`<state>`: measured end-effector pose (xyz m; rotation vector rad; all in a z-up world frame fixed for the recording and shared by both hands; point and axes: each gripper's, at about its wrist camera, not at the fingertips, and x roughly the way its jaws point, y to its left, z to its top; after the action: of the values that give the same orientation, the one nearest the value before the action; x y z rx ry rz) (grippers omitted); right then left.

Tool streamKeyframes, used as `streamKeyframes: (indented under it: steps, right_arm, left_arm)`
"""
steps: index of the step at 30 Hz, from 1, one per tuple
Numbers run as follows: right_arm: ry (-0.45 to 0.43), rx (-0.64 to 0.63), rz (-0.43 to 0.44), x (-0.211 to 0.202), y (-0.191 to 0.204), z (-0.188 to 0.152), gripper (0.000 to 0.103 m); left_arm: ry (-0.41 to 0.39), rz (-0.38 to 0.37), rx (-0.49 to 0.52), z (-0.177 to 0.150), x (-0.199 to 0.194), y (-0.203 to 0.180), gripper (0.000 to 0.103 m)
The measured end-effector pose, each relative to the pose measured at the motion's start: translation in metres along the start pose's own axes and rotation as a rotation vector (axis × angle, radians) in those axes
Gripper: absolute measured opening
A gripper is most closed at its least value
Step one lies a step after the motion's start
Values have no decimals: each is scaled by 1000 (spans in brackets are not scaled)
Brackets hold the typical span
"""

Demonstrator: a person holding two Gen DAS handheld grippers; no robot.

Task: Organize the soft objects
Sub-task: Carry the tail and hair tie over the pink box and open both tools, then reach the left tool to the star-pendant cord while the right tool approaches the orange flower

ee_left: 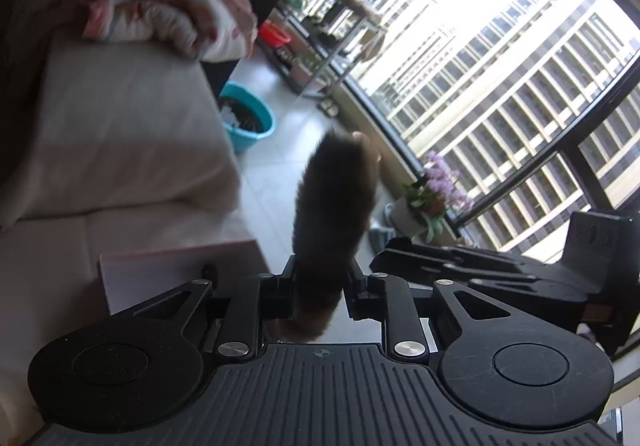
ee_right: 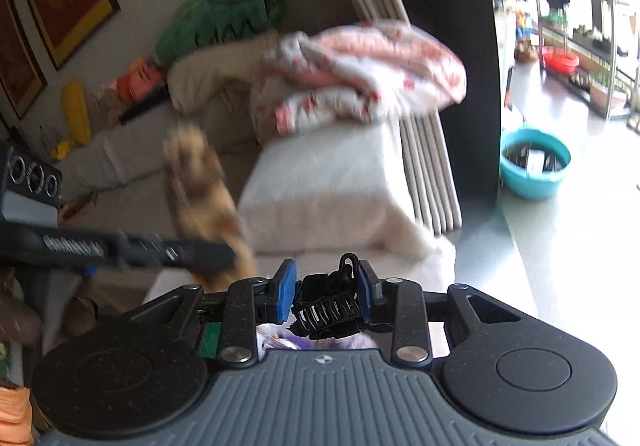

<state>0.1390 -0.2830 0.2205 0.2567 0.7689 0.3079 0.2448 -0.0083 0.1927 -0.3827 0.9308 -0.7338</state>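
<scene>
My left gripper (ee_left: pixel 322 272) is shut on a brown furry plush toy (ee_left: pixel 336 197) that sticks up and forward from between its fingers, in the air beside the sofa. The same plush toy (ee_right: pixel 200 185) shows tan and blurred in the right wrist view, held by the left gripper (ee_right: pixel 224 256) coming in from the left. My right gripper (ee_right: pixel 326 286) is shut on a black hair claw clip (ee_right: pixel 328 306) between its blue pads (ee_right: pixel 285 294). In the left wrist view the right gripper (ee_left: pixel 384 262) lies to the right.
A cream sofa (ee_right: pixel 328 181) carries a pink floral blanket (ee_right: pixel 360 77), a green cushion (ee_right: pixel 216 21) and a yellow toy (ee_right: pixel 76 109). A teal basin (ee_right: pixel 534 161) and a red basin (ee_right: pixel 560 59) stand on the floor by a metal rack (ee_left: pixel 332 33). Potted flowers (ee_left: pixel 436 193) stand by the window.
</scene>
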Motion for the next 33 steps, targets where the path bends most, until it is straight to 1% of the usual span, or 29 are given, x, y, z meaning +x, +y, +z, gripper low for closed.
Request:
streamKeyframes:
  steps: [1, 3, 6, 10, 13, 15, 16, 18, 19, 21, 24, 26, 28, 30, 31, 33]
  right_arm:
    - [24, 1, -3, 10, 0, -3, 31]
    - [71, 3, -16, 32, -1, -9, 31]
    - [139, 4, -25, 61, 0, -17, 31]
    - [203, 6, -18, 91, 8, -24, 31]
    - [237, 20, 7, 111, 18, -24, 31]
    - [237, 16, 28, 121, 27, -23, 33]
    - [223, 9, 46, 125, 32, -21, 35]
    - [183, -1, 70, 129, 40, -16, 55]
    - [165, -4, 60, 132, 43, -14, 67]
    - [128, -11, 20, 132, 51, -11, 68]
    - [99, -58, -16, 129, 65, -10, 68]
    - [70, -110, -17, 120, 79, -10, 68]
    - [22, -180, -12, 108, 101, -12, 68]
    - [-23, -240, -2, 98, 123, -13, 68]
    - [-42, -264, 9, 94, 135, -13, 68]
    - [-64, -288, 23, 89, 155, -13, 68]
  left_arm:
    - [20, 16, -10, -6, 6, 9, 24]
    - [39, 21, -28, -9, 10, 32, 24]
    - [31, 17, -32, -14, 3, 50, 24]
    - [-50, 28, 10, -16, -28, 64, 24]
    - [-118, 76, 50, -20, -60, 72, 24]
    - [-155, 112, 59, -25, -81, 74, 24]
    - [-171, 129, 58, -30, -91, 78, 24]
    - [-202, 166, 48, -41, -114, 87, 24]
    - [-217, 189, 40, -47, -126, 95, 24]
    - [-241, 237, 29, -58, -147, 109, 24]
    - [-294, 345, 20, -71, -182, 131, 24]
    - [-343, 442, 31, -75, -206, 144, 24]
    - [-392, 539, 34, -78, -230, 158, 24]
    - [-453, 650, 45, -82, -252, 171, 24]
    - [-487, 718, 57, -83, -262, 176, 24]
    - [-543, 837, 82, -87, -279, 186, 24]
